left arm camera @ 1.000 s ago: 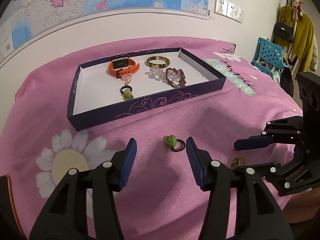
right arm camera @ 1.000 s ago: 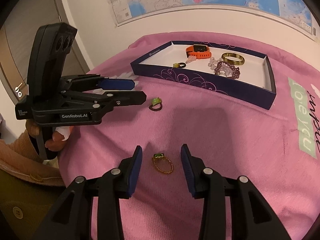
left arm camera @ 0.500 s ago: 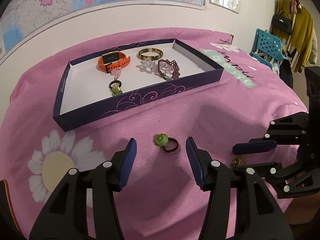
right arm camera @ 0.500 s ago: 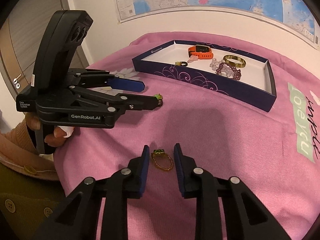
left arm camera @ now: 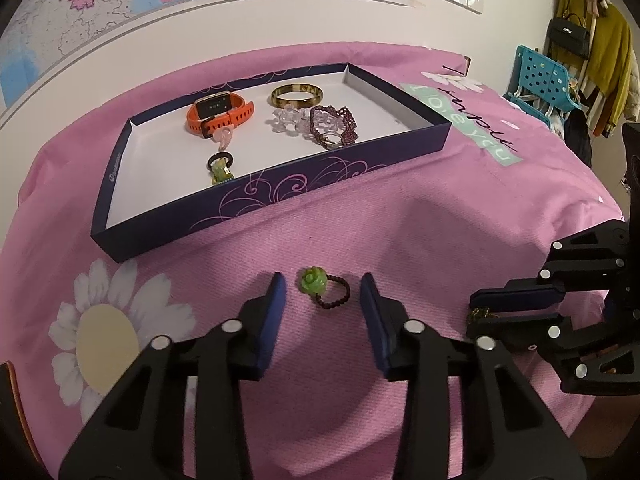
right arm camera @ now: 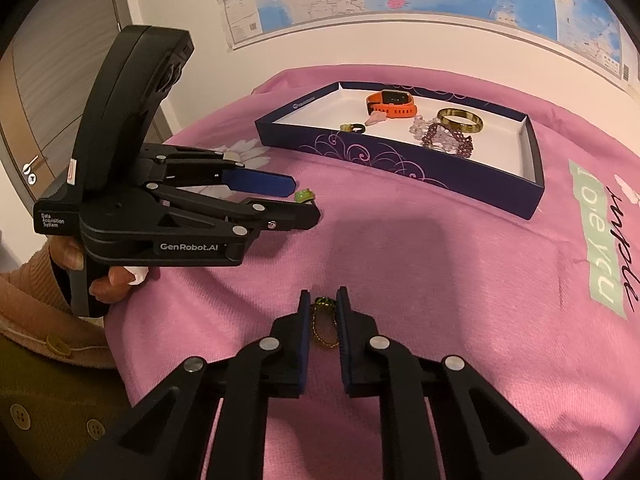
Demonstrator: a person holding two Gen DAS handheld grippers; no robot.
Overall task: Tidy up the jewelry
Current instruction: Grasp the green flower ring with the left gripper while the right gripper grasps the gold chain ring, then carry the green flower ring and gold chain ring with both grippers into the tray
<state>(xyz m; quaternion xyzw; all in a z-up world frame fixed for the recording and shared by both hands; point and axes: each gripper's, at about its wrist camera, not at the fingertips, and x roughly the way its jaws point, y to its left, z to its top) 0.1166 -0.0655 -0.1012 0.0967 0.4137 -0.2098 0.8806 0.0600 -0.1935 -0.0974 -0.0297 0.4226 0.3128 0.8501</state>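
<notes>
A green rose ring on a dark bead band (left arm camera: 322, 289) lies on the pink cloth between the fingers of my left gripper (left arm camera: 322, 287), which is open around it without touching. It peeks out behind the left gripper in the right wrist view (right arm camera: 305, 195). My right gripper (right arm camera: 323, 302) has closed in on a gold bead ring with a green stone (right arm camera: 325, 322), its pads against the ring's sides on the cloth. The navy tray (left arm camera: 280, 196) holds an orange watch (left arm camera: 218, 114), a gold bangle (left arm camera: 296, 95), a clear flower bracelet, a purple bead bracelet (left arm camera: 333, 126) and a green-charm ring (left arm camera: 220, 166).
The pink cloth with a daisy print (left arm camera: 100, 340) covers the round table. A map hangs on the wall behind. A blue chair (left arm camera: 540, 80) and hanging coats stand at the far right. The person's left hand (right arm camera: 108, 276) holds the left gripper.
My right gripper's fingers have closed from wide apart onto the gold bead ring. My left gripper has moved forward so that the green rose ring lies between its fingers, which narrowed a little.
</notes>
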